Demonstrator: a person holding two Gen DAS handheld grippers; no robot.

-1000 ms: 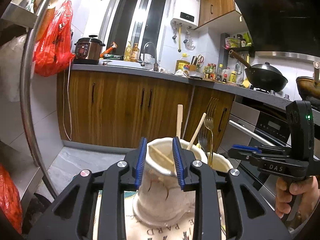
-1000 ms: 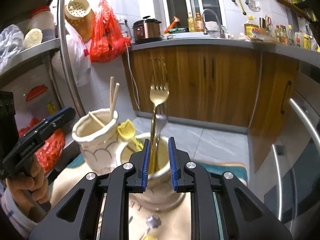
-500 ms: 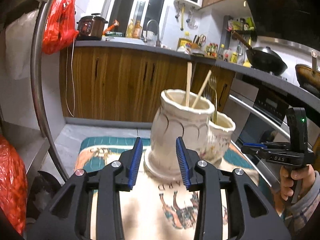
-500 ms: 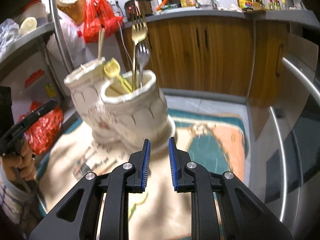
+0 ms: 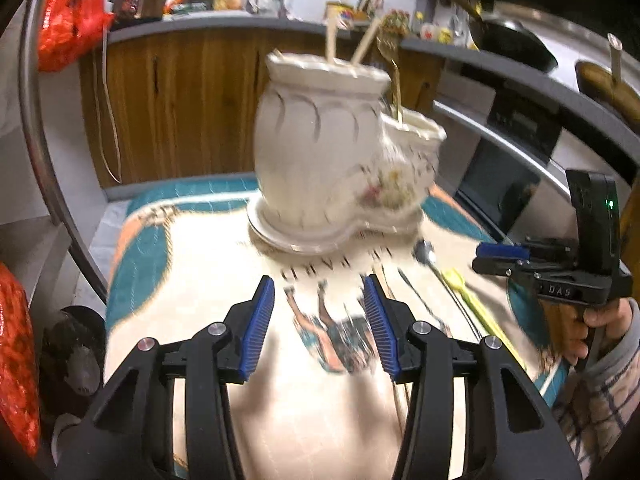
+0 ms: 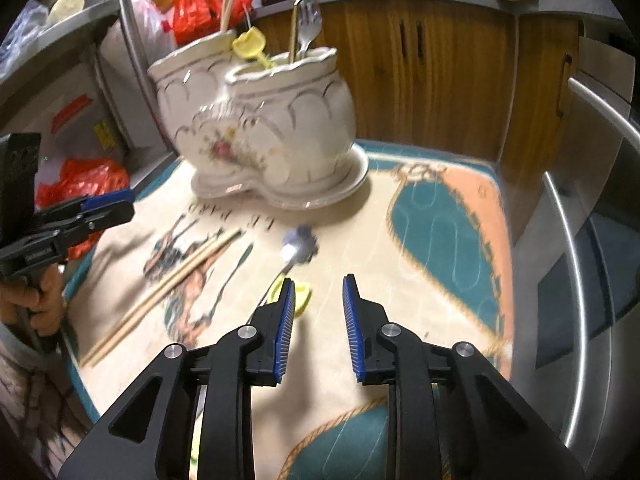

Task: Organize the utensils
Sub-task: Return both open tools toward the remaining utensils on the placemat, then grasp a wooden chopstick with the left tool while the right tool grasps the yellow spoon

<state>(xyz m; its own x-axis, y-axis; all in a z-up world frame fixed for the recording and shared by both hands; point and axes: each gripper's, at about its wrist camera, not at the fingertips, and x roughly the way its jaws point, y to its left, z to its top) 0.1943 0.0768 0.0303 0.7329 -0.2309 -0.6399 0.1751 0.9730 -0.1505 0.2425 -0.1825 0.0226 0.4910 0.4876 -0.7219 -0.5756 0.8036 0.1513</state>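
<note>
Utensils sit partly sorted in the glazed white ceramic double holder (image 6: 256, 128), two ribbed, scalloped-rim pots joined on one base, standing on the printed cream-and-teal tablecloth (image 6: 440, 240). In its taller pot you have wooden chopsticks (image 6: 228, 4); in the shorter one a gold fork (image 6: 298, 12), a steel fork (image 6: 310, 20) and a yellow plastic spoon (image 6: 250, 46). In front of the holder, on the cloth, lie a pair of loose wooden chopsticks (image 6: 160, 296), a shiny steel spoon (image 6: 294, 250) and another yellow plastic utensil (image 6: 300, 298), partly behind your right finger. Your right gripper (image 6: 319, 316) hovers just short of that steel spoon, pads spread, holding nothing. Your left gripper (image 5: 319, 316) is spread wider, empty, well clear of the holder's base. Bare cloth lies right of the holder up to the table edge.
</note>
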